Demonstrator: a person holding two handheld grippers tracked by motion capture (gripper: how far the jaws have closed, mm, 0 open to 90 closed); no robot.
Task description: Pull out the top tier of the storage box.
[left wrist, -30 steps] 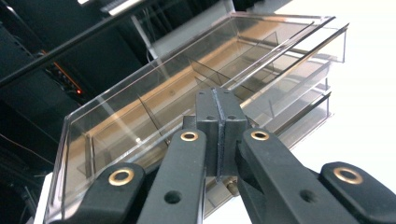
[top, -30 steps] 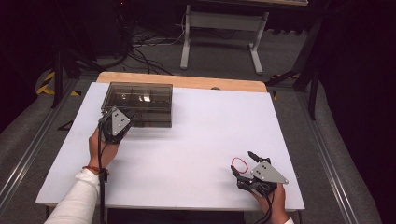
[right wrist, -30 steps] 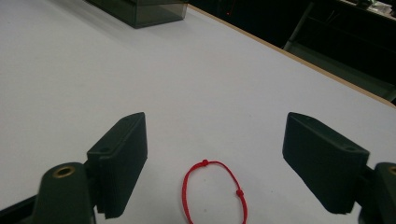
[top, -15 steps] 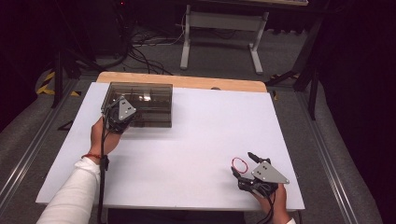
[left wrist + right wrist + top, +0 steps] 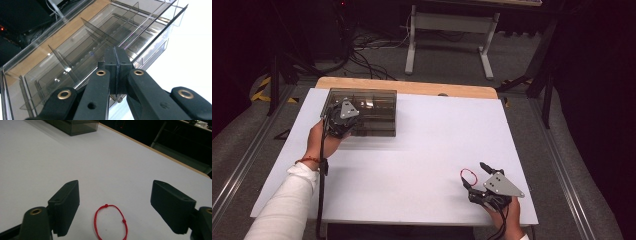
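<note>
Gripped between the closed jaws of the left gripper (image 5: 338, 121) is the front edge of a drawer belonging to the smoky clear plastic box (image 5: 362, 111); in the left gripper view the two pads (image 5: 116, 63) are pressed flat together on that thin lip. Beyond the jaws, the empty dividers of the drawer (image 5: 100, 47) are seen running away toward the far wall of the box. Because the lip is thin and slick, it could be lost from the pinch if the pull is angled upward, and the light box could be dragged across the white table (image 5: 427, 145) instead of the drawer sliding out, since nothing is holding the box down.

Well apart from it, the right gripper (image 5: 475, 176) is held wide open and grips nothing. Just ahead of and between its jaws, a red string bracelet (image 5: 111, 222) lies flat on the table. Such a thin loop could be missed by the pads or pushed along the surface if the jaws are closed too high.
</note>
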